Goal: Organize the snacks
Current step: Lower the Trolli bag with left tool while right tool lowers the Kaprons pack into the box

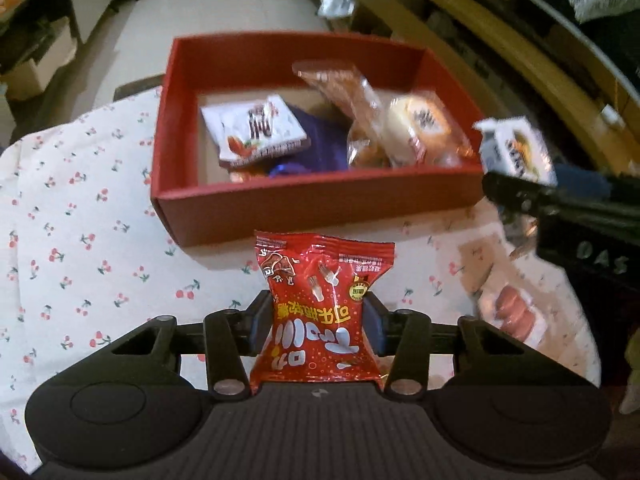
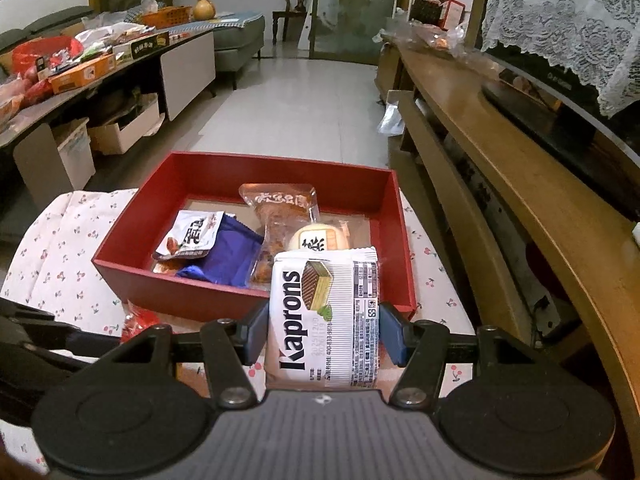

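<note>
Clamped between the blue pads of the left gripper (image 1: pixel 316 322) is a red candy packet (image 1: pixel 320 312), held upright above the cherry-print cloth (image 1: pixel 72 216) that covers the tabletop. Just beyond it stands the red box (image 1: pixel 320 200), its near wall facing the packet. Inside the box lie a white sachet with red dates printed on it (image 1: pixel 256 132), a purple wrapper (image 1: pixel 320 148) partly under that sachet, a long clear pack of brown snacks (image 1: pixel 348 100) and a round white cake in a clear wrapper (image 1: pixel 424 128).

At the box's right corner the right gripper (image 2: pixel 322 332) grips a white Kaprons wafer pack (image 2: pixel 324 320) by its sides, the pack standing on end and overlapping the near-right rim of the box (image 2: pixel 200 300) in the right wrist view. In the left wrist view the same wafer pack (image 1: pixel 516 148) appears blurred, just beside the box's right wall. A sausage pack (image 1: pixel 516 312) lies on the cloth, right of the candy packet.
</note>
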{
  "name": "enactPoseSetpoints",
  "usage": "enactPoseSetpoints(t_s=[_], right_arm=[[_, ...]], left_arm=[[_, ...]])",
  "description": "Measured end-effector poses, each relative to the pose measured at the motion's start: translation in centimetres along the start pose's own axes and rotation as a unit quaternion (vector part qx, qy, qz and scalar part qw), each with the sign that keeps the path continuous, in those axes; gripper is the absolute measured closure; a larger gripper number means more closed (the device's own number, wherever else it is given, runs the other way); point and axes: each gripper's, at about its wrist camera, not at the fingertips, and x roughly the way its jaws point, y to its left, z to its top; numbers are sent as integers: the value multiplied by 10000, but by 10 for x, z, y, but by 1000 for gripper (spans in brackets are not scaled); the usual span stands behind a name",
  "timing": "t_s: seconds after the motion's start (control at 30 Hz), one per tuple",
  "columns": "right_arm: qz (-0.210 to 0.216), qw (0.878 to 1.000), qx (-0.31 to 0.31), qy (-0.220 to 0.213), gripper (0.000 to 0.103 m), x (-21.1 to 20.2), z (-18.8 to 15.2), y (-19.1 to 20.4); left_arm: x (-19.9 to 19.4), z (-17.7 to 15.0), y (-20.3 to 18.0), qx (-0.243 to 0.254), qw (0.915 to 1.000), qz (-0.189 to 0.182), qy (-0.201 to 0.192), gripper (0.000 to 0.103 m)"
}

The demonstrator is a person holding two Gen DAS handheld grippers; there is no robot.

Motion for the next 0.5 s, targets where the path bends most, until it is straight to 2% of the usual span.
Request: enactPoseSetpoints(t_s=[0.17,0.27,0.5], right_arm=[[-10,9999,70,-147,39,-4,7,-3],[-53,9997,138,-194,39,0,14,-5],[-129,9995,146,-246,39,22,35,-2]], left_arm=[[-31,15,-2,-137,9988,-222,-408,48],[-43,30,-4,-145,9974,-165,-691,48],[-33,62,-2,-281,9955,34,-901,48]])
